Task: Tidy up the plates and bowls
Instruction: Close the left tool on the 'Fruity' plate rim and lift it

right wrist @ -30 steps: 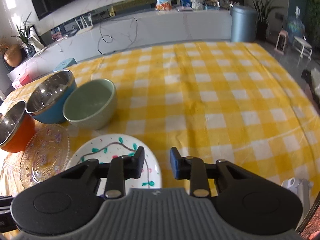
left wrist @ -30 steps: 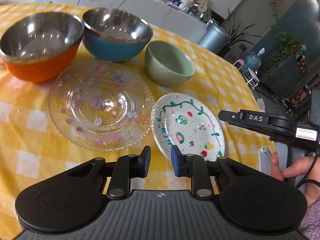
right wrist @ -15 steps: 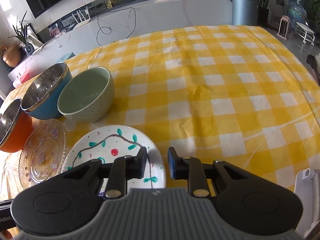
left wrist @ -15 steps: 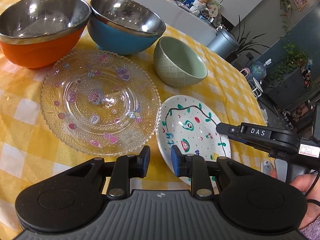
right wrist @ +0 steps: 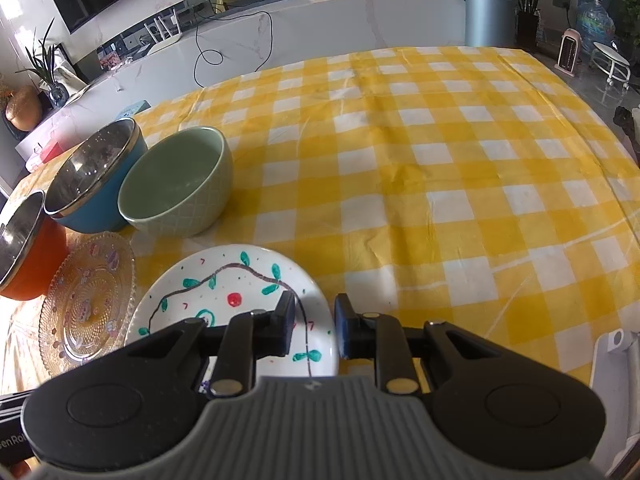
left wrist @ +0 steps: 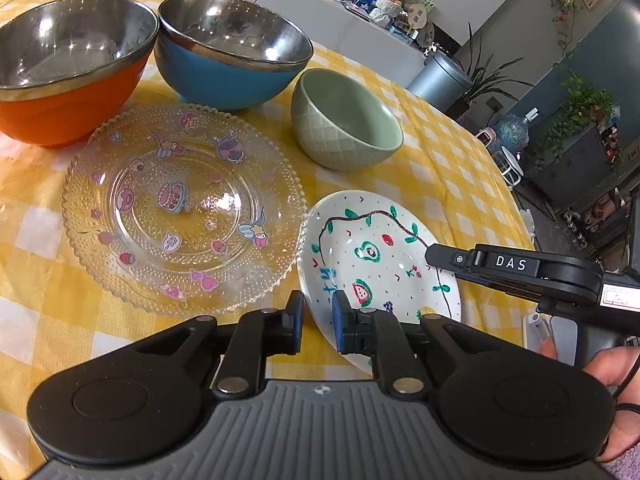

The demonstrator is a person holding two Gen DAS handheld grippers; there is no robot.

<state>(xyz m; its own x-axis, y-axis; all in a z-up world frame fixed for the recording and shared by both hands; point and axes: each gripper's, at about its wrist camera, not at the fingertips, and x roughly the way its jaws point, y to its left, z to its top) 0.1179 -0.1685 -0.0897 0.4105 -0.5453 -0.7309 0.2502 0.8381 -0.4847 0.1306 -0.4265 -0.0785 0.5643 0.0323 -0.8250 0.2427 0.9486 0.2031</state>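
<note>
Nothing stacked yet: three bowls at 11 o'clock, glass plate (left wrist: 182,208) beside painted plate (left wrist: 376,264); left gripper (left wrist: 316,322) and right gripper (right wrist: 314,330) both closing, the painted plate's rim between the jaws, ungripped

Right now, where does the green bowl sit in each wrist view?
Left wrist view: the green bowl is upper middle, right of the blue bowl and beyond the painted white plate.
Right wrist view: the bowl is at middle left, right of the blue bowl.
Shared landmark: the painted white plate.
</note>
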